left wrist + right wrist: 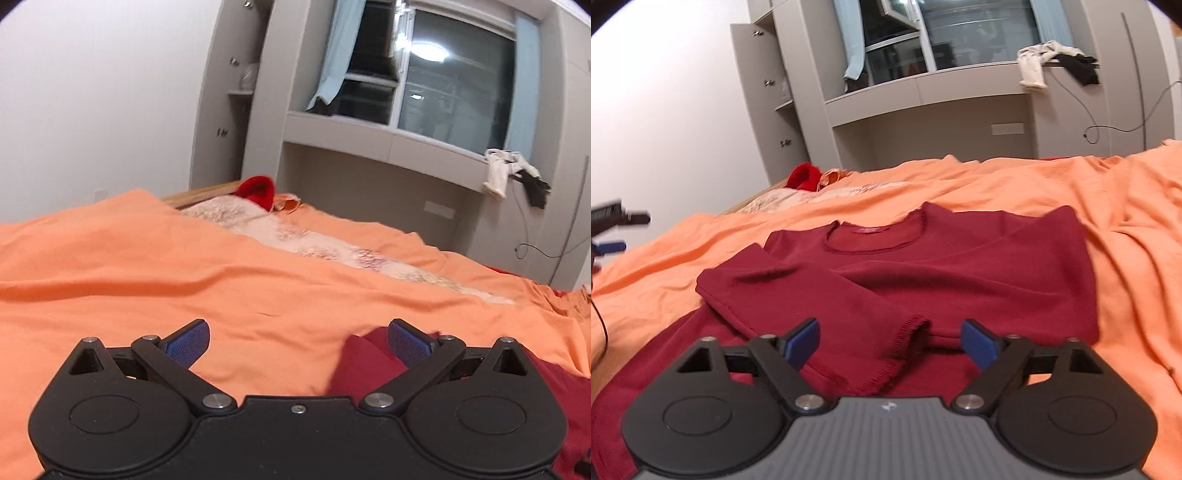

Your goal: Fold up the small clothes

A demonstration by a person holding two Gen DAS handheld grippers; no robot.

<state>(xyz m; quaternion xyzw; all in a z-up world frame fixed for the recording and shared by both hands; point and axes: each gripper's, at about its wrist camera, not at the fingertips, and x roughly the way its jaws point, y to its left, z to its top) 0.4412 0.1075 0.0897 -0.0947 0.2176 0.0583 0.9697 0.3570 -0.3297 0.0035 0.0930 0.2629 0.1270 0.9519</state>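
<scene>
Maroon shirt point(923, 273) (one sleeve folded across) lies on orange bedsheet point(1089, 192).

The left gripper point(298, 345) is black plastic throughout: two round housings with a raised disc on each, a flat black plate between them bearing one small silver screw, and two angled link arms pinned by large silver rivets. Smaller silver pins cap the triangular outer brackets. Its fingers point(188, 343) are tipped with blue, finely ribbed pads.

The right gripper point(889, 341) has the same black housings, links and silver rivets, but its middle plate is grey with lengthwise ribs and a small white mark near the front edge. Its fingers point(803, 341) also carry blue pads.

At the left edge of the right wrist view, the left gripper shows blurred, black with a blue tip.
</scene>
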